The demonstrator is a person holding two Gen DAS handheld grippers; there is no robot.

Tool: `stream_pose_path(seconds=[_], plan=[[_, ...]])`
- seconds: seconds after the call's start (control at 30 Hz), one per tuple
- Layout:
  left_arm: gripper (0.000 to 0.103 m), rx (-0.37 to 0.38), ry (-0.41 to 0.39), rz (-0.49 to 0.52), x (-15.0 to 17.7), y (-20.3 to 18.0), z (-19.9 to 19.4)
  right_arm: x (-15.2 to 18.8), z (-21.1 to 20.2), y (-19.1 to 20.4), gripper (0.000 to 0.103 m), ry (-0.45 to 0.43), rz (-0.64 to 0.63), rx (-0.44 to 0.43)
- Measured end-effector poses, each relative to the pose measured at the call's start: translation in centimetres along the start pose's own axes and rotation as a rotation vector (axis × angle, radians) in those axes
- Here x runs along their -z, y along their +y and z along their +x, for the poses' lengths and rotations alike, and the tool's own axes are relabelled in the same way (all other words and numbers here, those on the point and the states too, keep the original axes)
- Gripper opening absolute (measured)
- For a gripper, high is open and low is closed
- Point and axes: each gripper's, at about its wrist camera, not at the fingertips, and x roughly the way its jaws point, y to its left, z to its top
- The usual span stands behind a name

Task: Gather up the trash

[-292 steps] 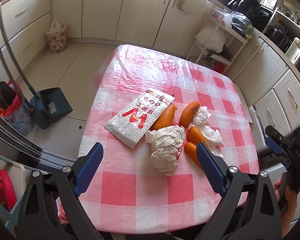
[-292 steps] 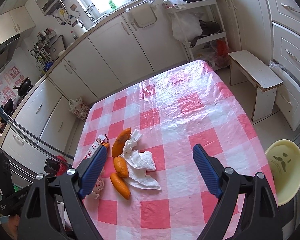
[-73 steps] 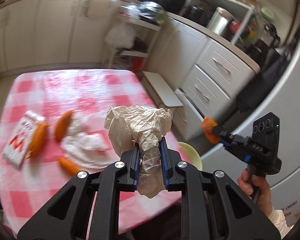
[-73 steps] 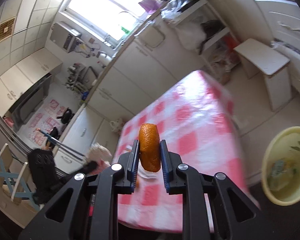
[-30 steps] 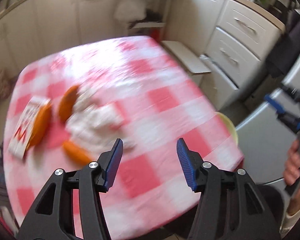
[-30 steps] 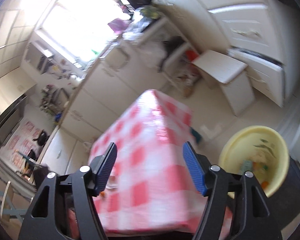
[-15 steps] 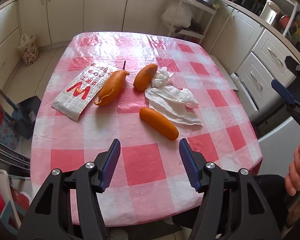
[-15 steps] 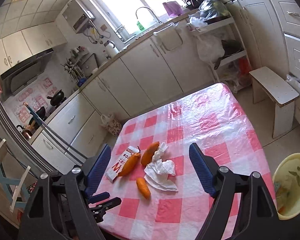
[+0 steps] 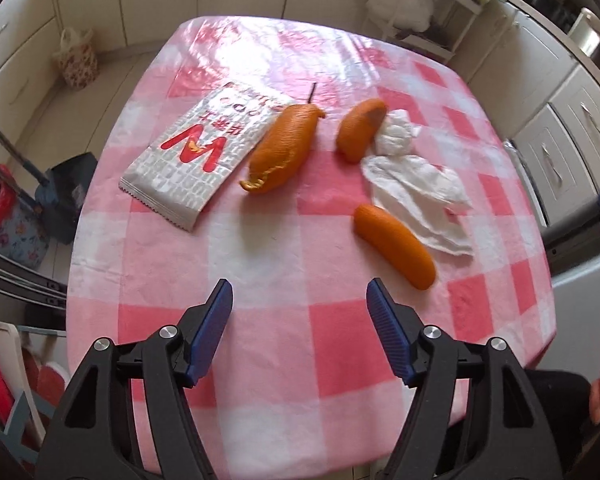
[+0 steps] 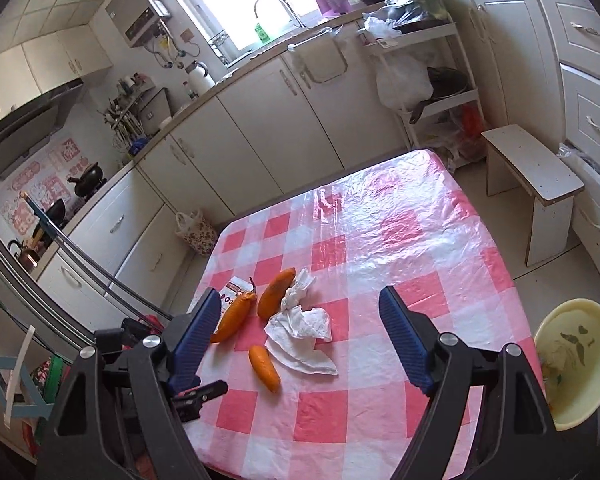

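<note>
Behind the right gripper [image 10: 300,320], half-hidden wrapper [image 10: 233,287].

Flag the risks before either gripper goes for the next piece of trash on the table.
1. The nearest orange peel touches the flat white tissue; a grab may drag both.
2. The snack wrapper lies flat, hard to pinch.
3. The yellow bin sits off the table edge; drops may miss.
Left gripper is opening, empty.

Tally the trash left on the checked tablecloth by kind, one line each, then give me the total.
Orange peel pieces: 3
White tissues: 2, a crumpled wad and a flat sheet, touching each other
Snack wrapper: 1
Total: 6
</note>
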Motion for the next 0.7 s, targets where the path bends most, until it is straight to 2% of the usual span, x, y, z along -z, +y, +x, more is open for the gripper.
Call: stream_pose_path(seconds=[0.13,0.23,0.3,0.37,0.47,0.57,0.7], plan=[[0.068,-0.015,-0.023,0.011,-2.0,0.0,1.0,0.0,-0.2,-0.2,0.078,-0.007,-0.001,-0.002],[0.079,-0.028,-0.042,0.031,-3.6,-0.3,1.9,-0.2,-0.4,-0.8,0.079,-0.013,0.020,-0.009],[0.090,-0.057,-0.056,0.060,-4.6,-0.7,2.6,-0.3,-0.4,-1.2,0.079,-0.014,0.034,-0.014],[0.095,-0.097,-0.067,0.089,-5.3,-0.9,3.4,-0.4,-0.3,-1.6,0.079,-0.013,0.045,-0.017],[0.096,-0.180,-0.100,0.149,-6.2,-1.5,4.6,-0.5,-0.2,-1.8,0.079,-0.007,0.056,-0.024],[0.096,-0.178,-0.139,0.159,-6.7,-2.0,5.0,-0.5,-0.2,-1.6,0.079,-0.006,0.050,-0.026],[0.096,-0.174,-0.155,0.163,-7.2,-2.7,5.3,-0.5,-0.1,-1.5,0.079,-0.005,0.043,-0.023]])
